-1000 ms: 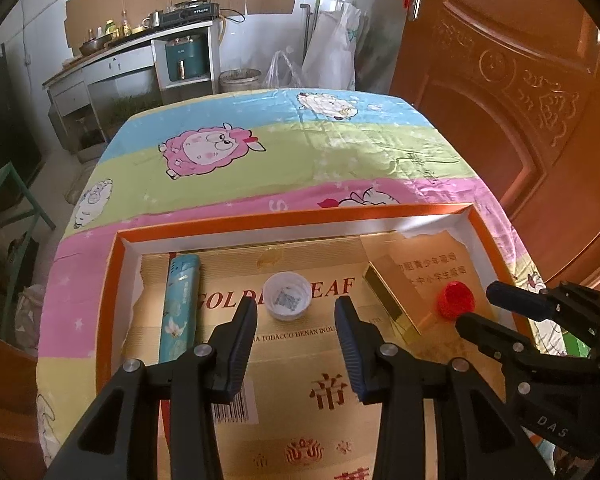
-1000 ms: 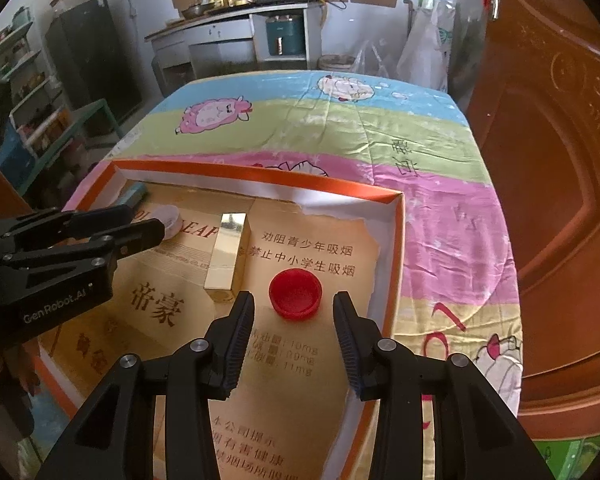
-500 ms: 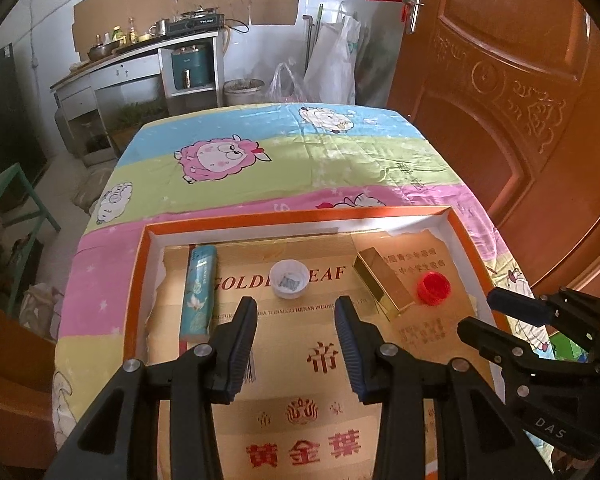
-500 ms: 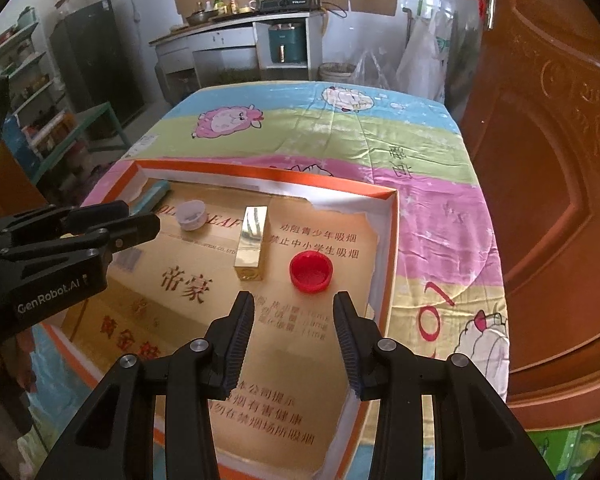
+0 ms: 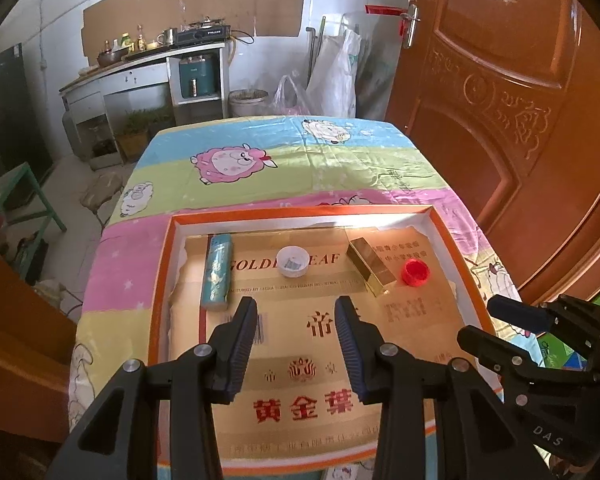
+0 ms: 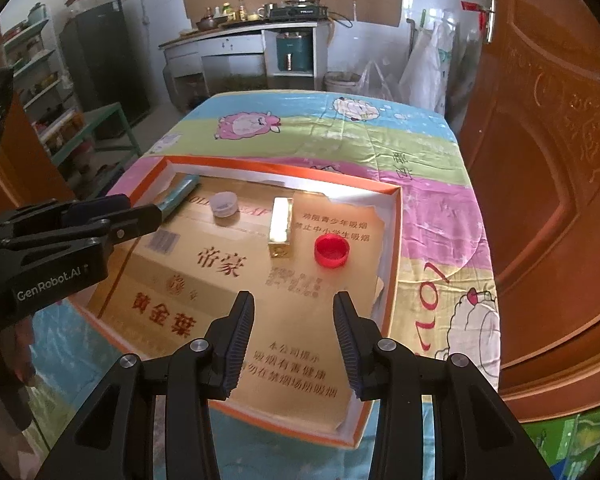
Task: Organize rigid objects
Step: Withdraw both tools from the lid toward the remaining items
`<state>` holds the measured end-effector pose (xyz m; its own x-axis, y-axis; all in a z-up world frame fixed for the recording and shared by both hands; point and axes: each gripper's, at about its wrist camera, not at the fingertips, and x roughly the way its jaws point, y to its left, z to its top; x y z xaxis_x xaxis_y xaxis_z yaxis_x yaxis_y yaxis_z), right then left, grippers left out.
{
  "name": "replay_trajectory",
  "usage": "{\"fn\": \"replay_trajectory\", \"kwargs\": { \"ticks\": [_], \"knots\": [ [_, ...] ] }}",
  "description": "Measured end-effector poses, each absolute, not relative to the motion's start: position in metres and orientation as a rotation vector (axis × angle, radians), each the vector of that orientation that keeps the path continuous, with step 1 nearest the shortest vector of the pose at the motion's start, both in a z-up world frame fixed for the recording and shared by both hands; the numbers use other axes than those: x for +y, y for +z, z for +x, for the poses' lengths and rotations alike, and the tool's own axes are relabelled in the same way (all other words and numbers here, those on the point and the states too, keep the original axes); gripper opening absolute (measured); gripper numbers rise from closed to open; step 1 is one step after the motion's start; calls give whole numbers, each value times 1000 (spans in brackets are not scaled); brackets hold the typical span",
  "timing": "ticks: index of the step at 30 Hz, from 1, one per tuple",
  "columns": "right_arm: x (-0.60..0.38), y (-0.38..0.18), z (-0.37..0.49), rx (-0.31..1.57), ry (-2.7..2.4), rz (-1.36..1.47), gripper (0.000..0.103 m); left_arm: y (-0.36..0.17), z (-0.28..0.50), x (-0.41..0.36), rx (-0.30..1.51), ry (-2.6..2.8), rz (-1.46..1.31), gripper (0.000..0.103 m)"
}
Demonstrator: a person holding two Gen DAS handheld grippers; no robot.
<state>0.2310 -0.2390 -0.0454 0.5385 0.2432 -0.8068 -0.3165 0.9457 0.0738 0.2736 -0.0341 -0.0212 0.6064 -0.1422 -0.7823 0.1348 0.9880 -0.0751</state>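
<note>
4 items: all lie loose inside the tray, spread along its far half, listed here left to right as the left wrist view shows them.
Tray: shallow, orange-rimmed, lined with gold printed card, resting on the cartoon-sheep tablecloth.
Blue tube: lying flat just inside the tray's left wall, running near to far.
White cap: right of the tube, open side up, on the card's printed lettering, near the tray's far wall.
Gold box: right of the white cap, lying flat and angled, well apart from the cap.
Red cap: just beside the gold box's near end, open side up, nearest the tray's right wall.
Left gripper: above the tray's middle, pointing down at the card; jaws partly apart with nothing between them.
Right gripper: above the tray's near right part; jaws partly apart, gripping nothing, with the red cap and gold box beyond its tips.
Door: brown carved wood, to the right of the tray's table.
</note>
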Motion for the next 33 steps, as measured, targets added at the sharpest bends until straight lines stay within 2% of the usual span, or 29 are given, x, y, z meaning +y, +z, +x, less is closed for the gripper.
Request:
{"fn": "replay_trajectory", "kwargs": {
  "ticks": [16, 33],
  "knots": [
    [-227, -30, 178, 924, 353, -96, 42, -8, 223, -21, 883, -156, -34, 40],
    [-218, -45, 123, 950, 358, -40, 42, -17, 169, -4, 871, -189, -69, 40]
  ]
}}
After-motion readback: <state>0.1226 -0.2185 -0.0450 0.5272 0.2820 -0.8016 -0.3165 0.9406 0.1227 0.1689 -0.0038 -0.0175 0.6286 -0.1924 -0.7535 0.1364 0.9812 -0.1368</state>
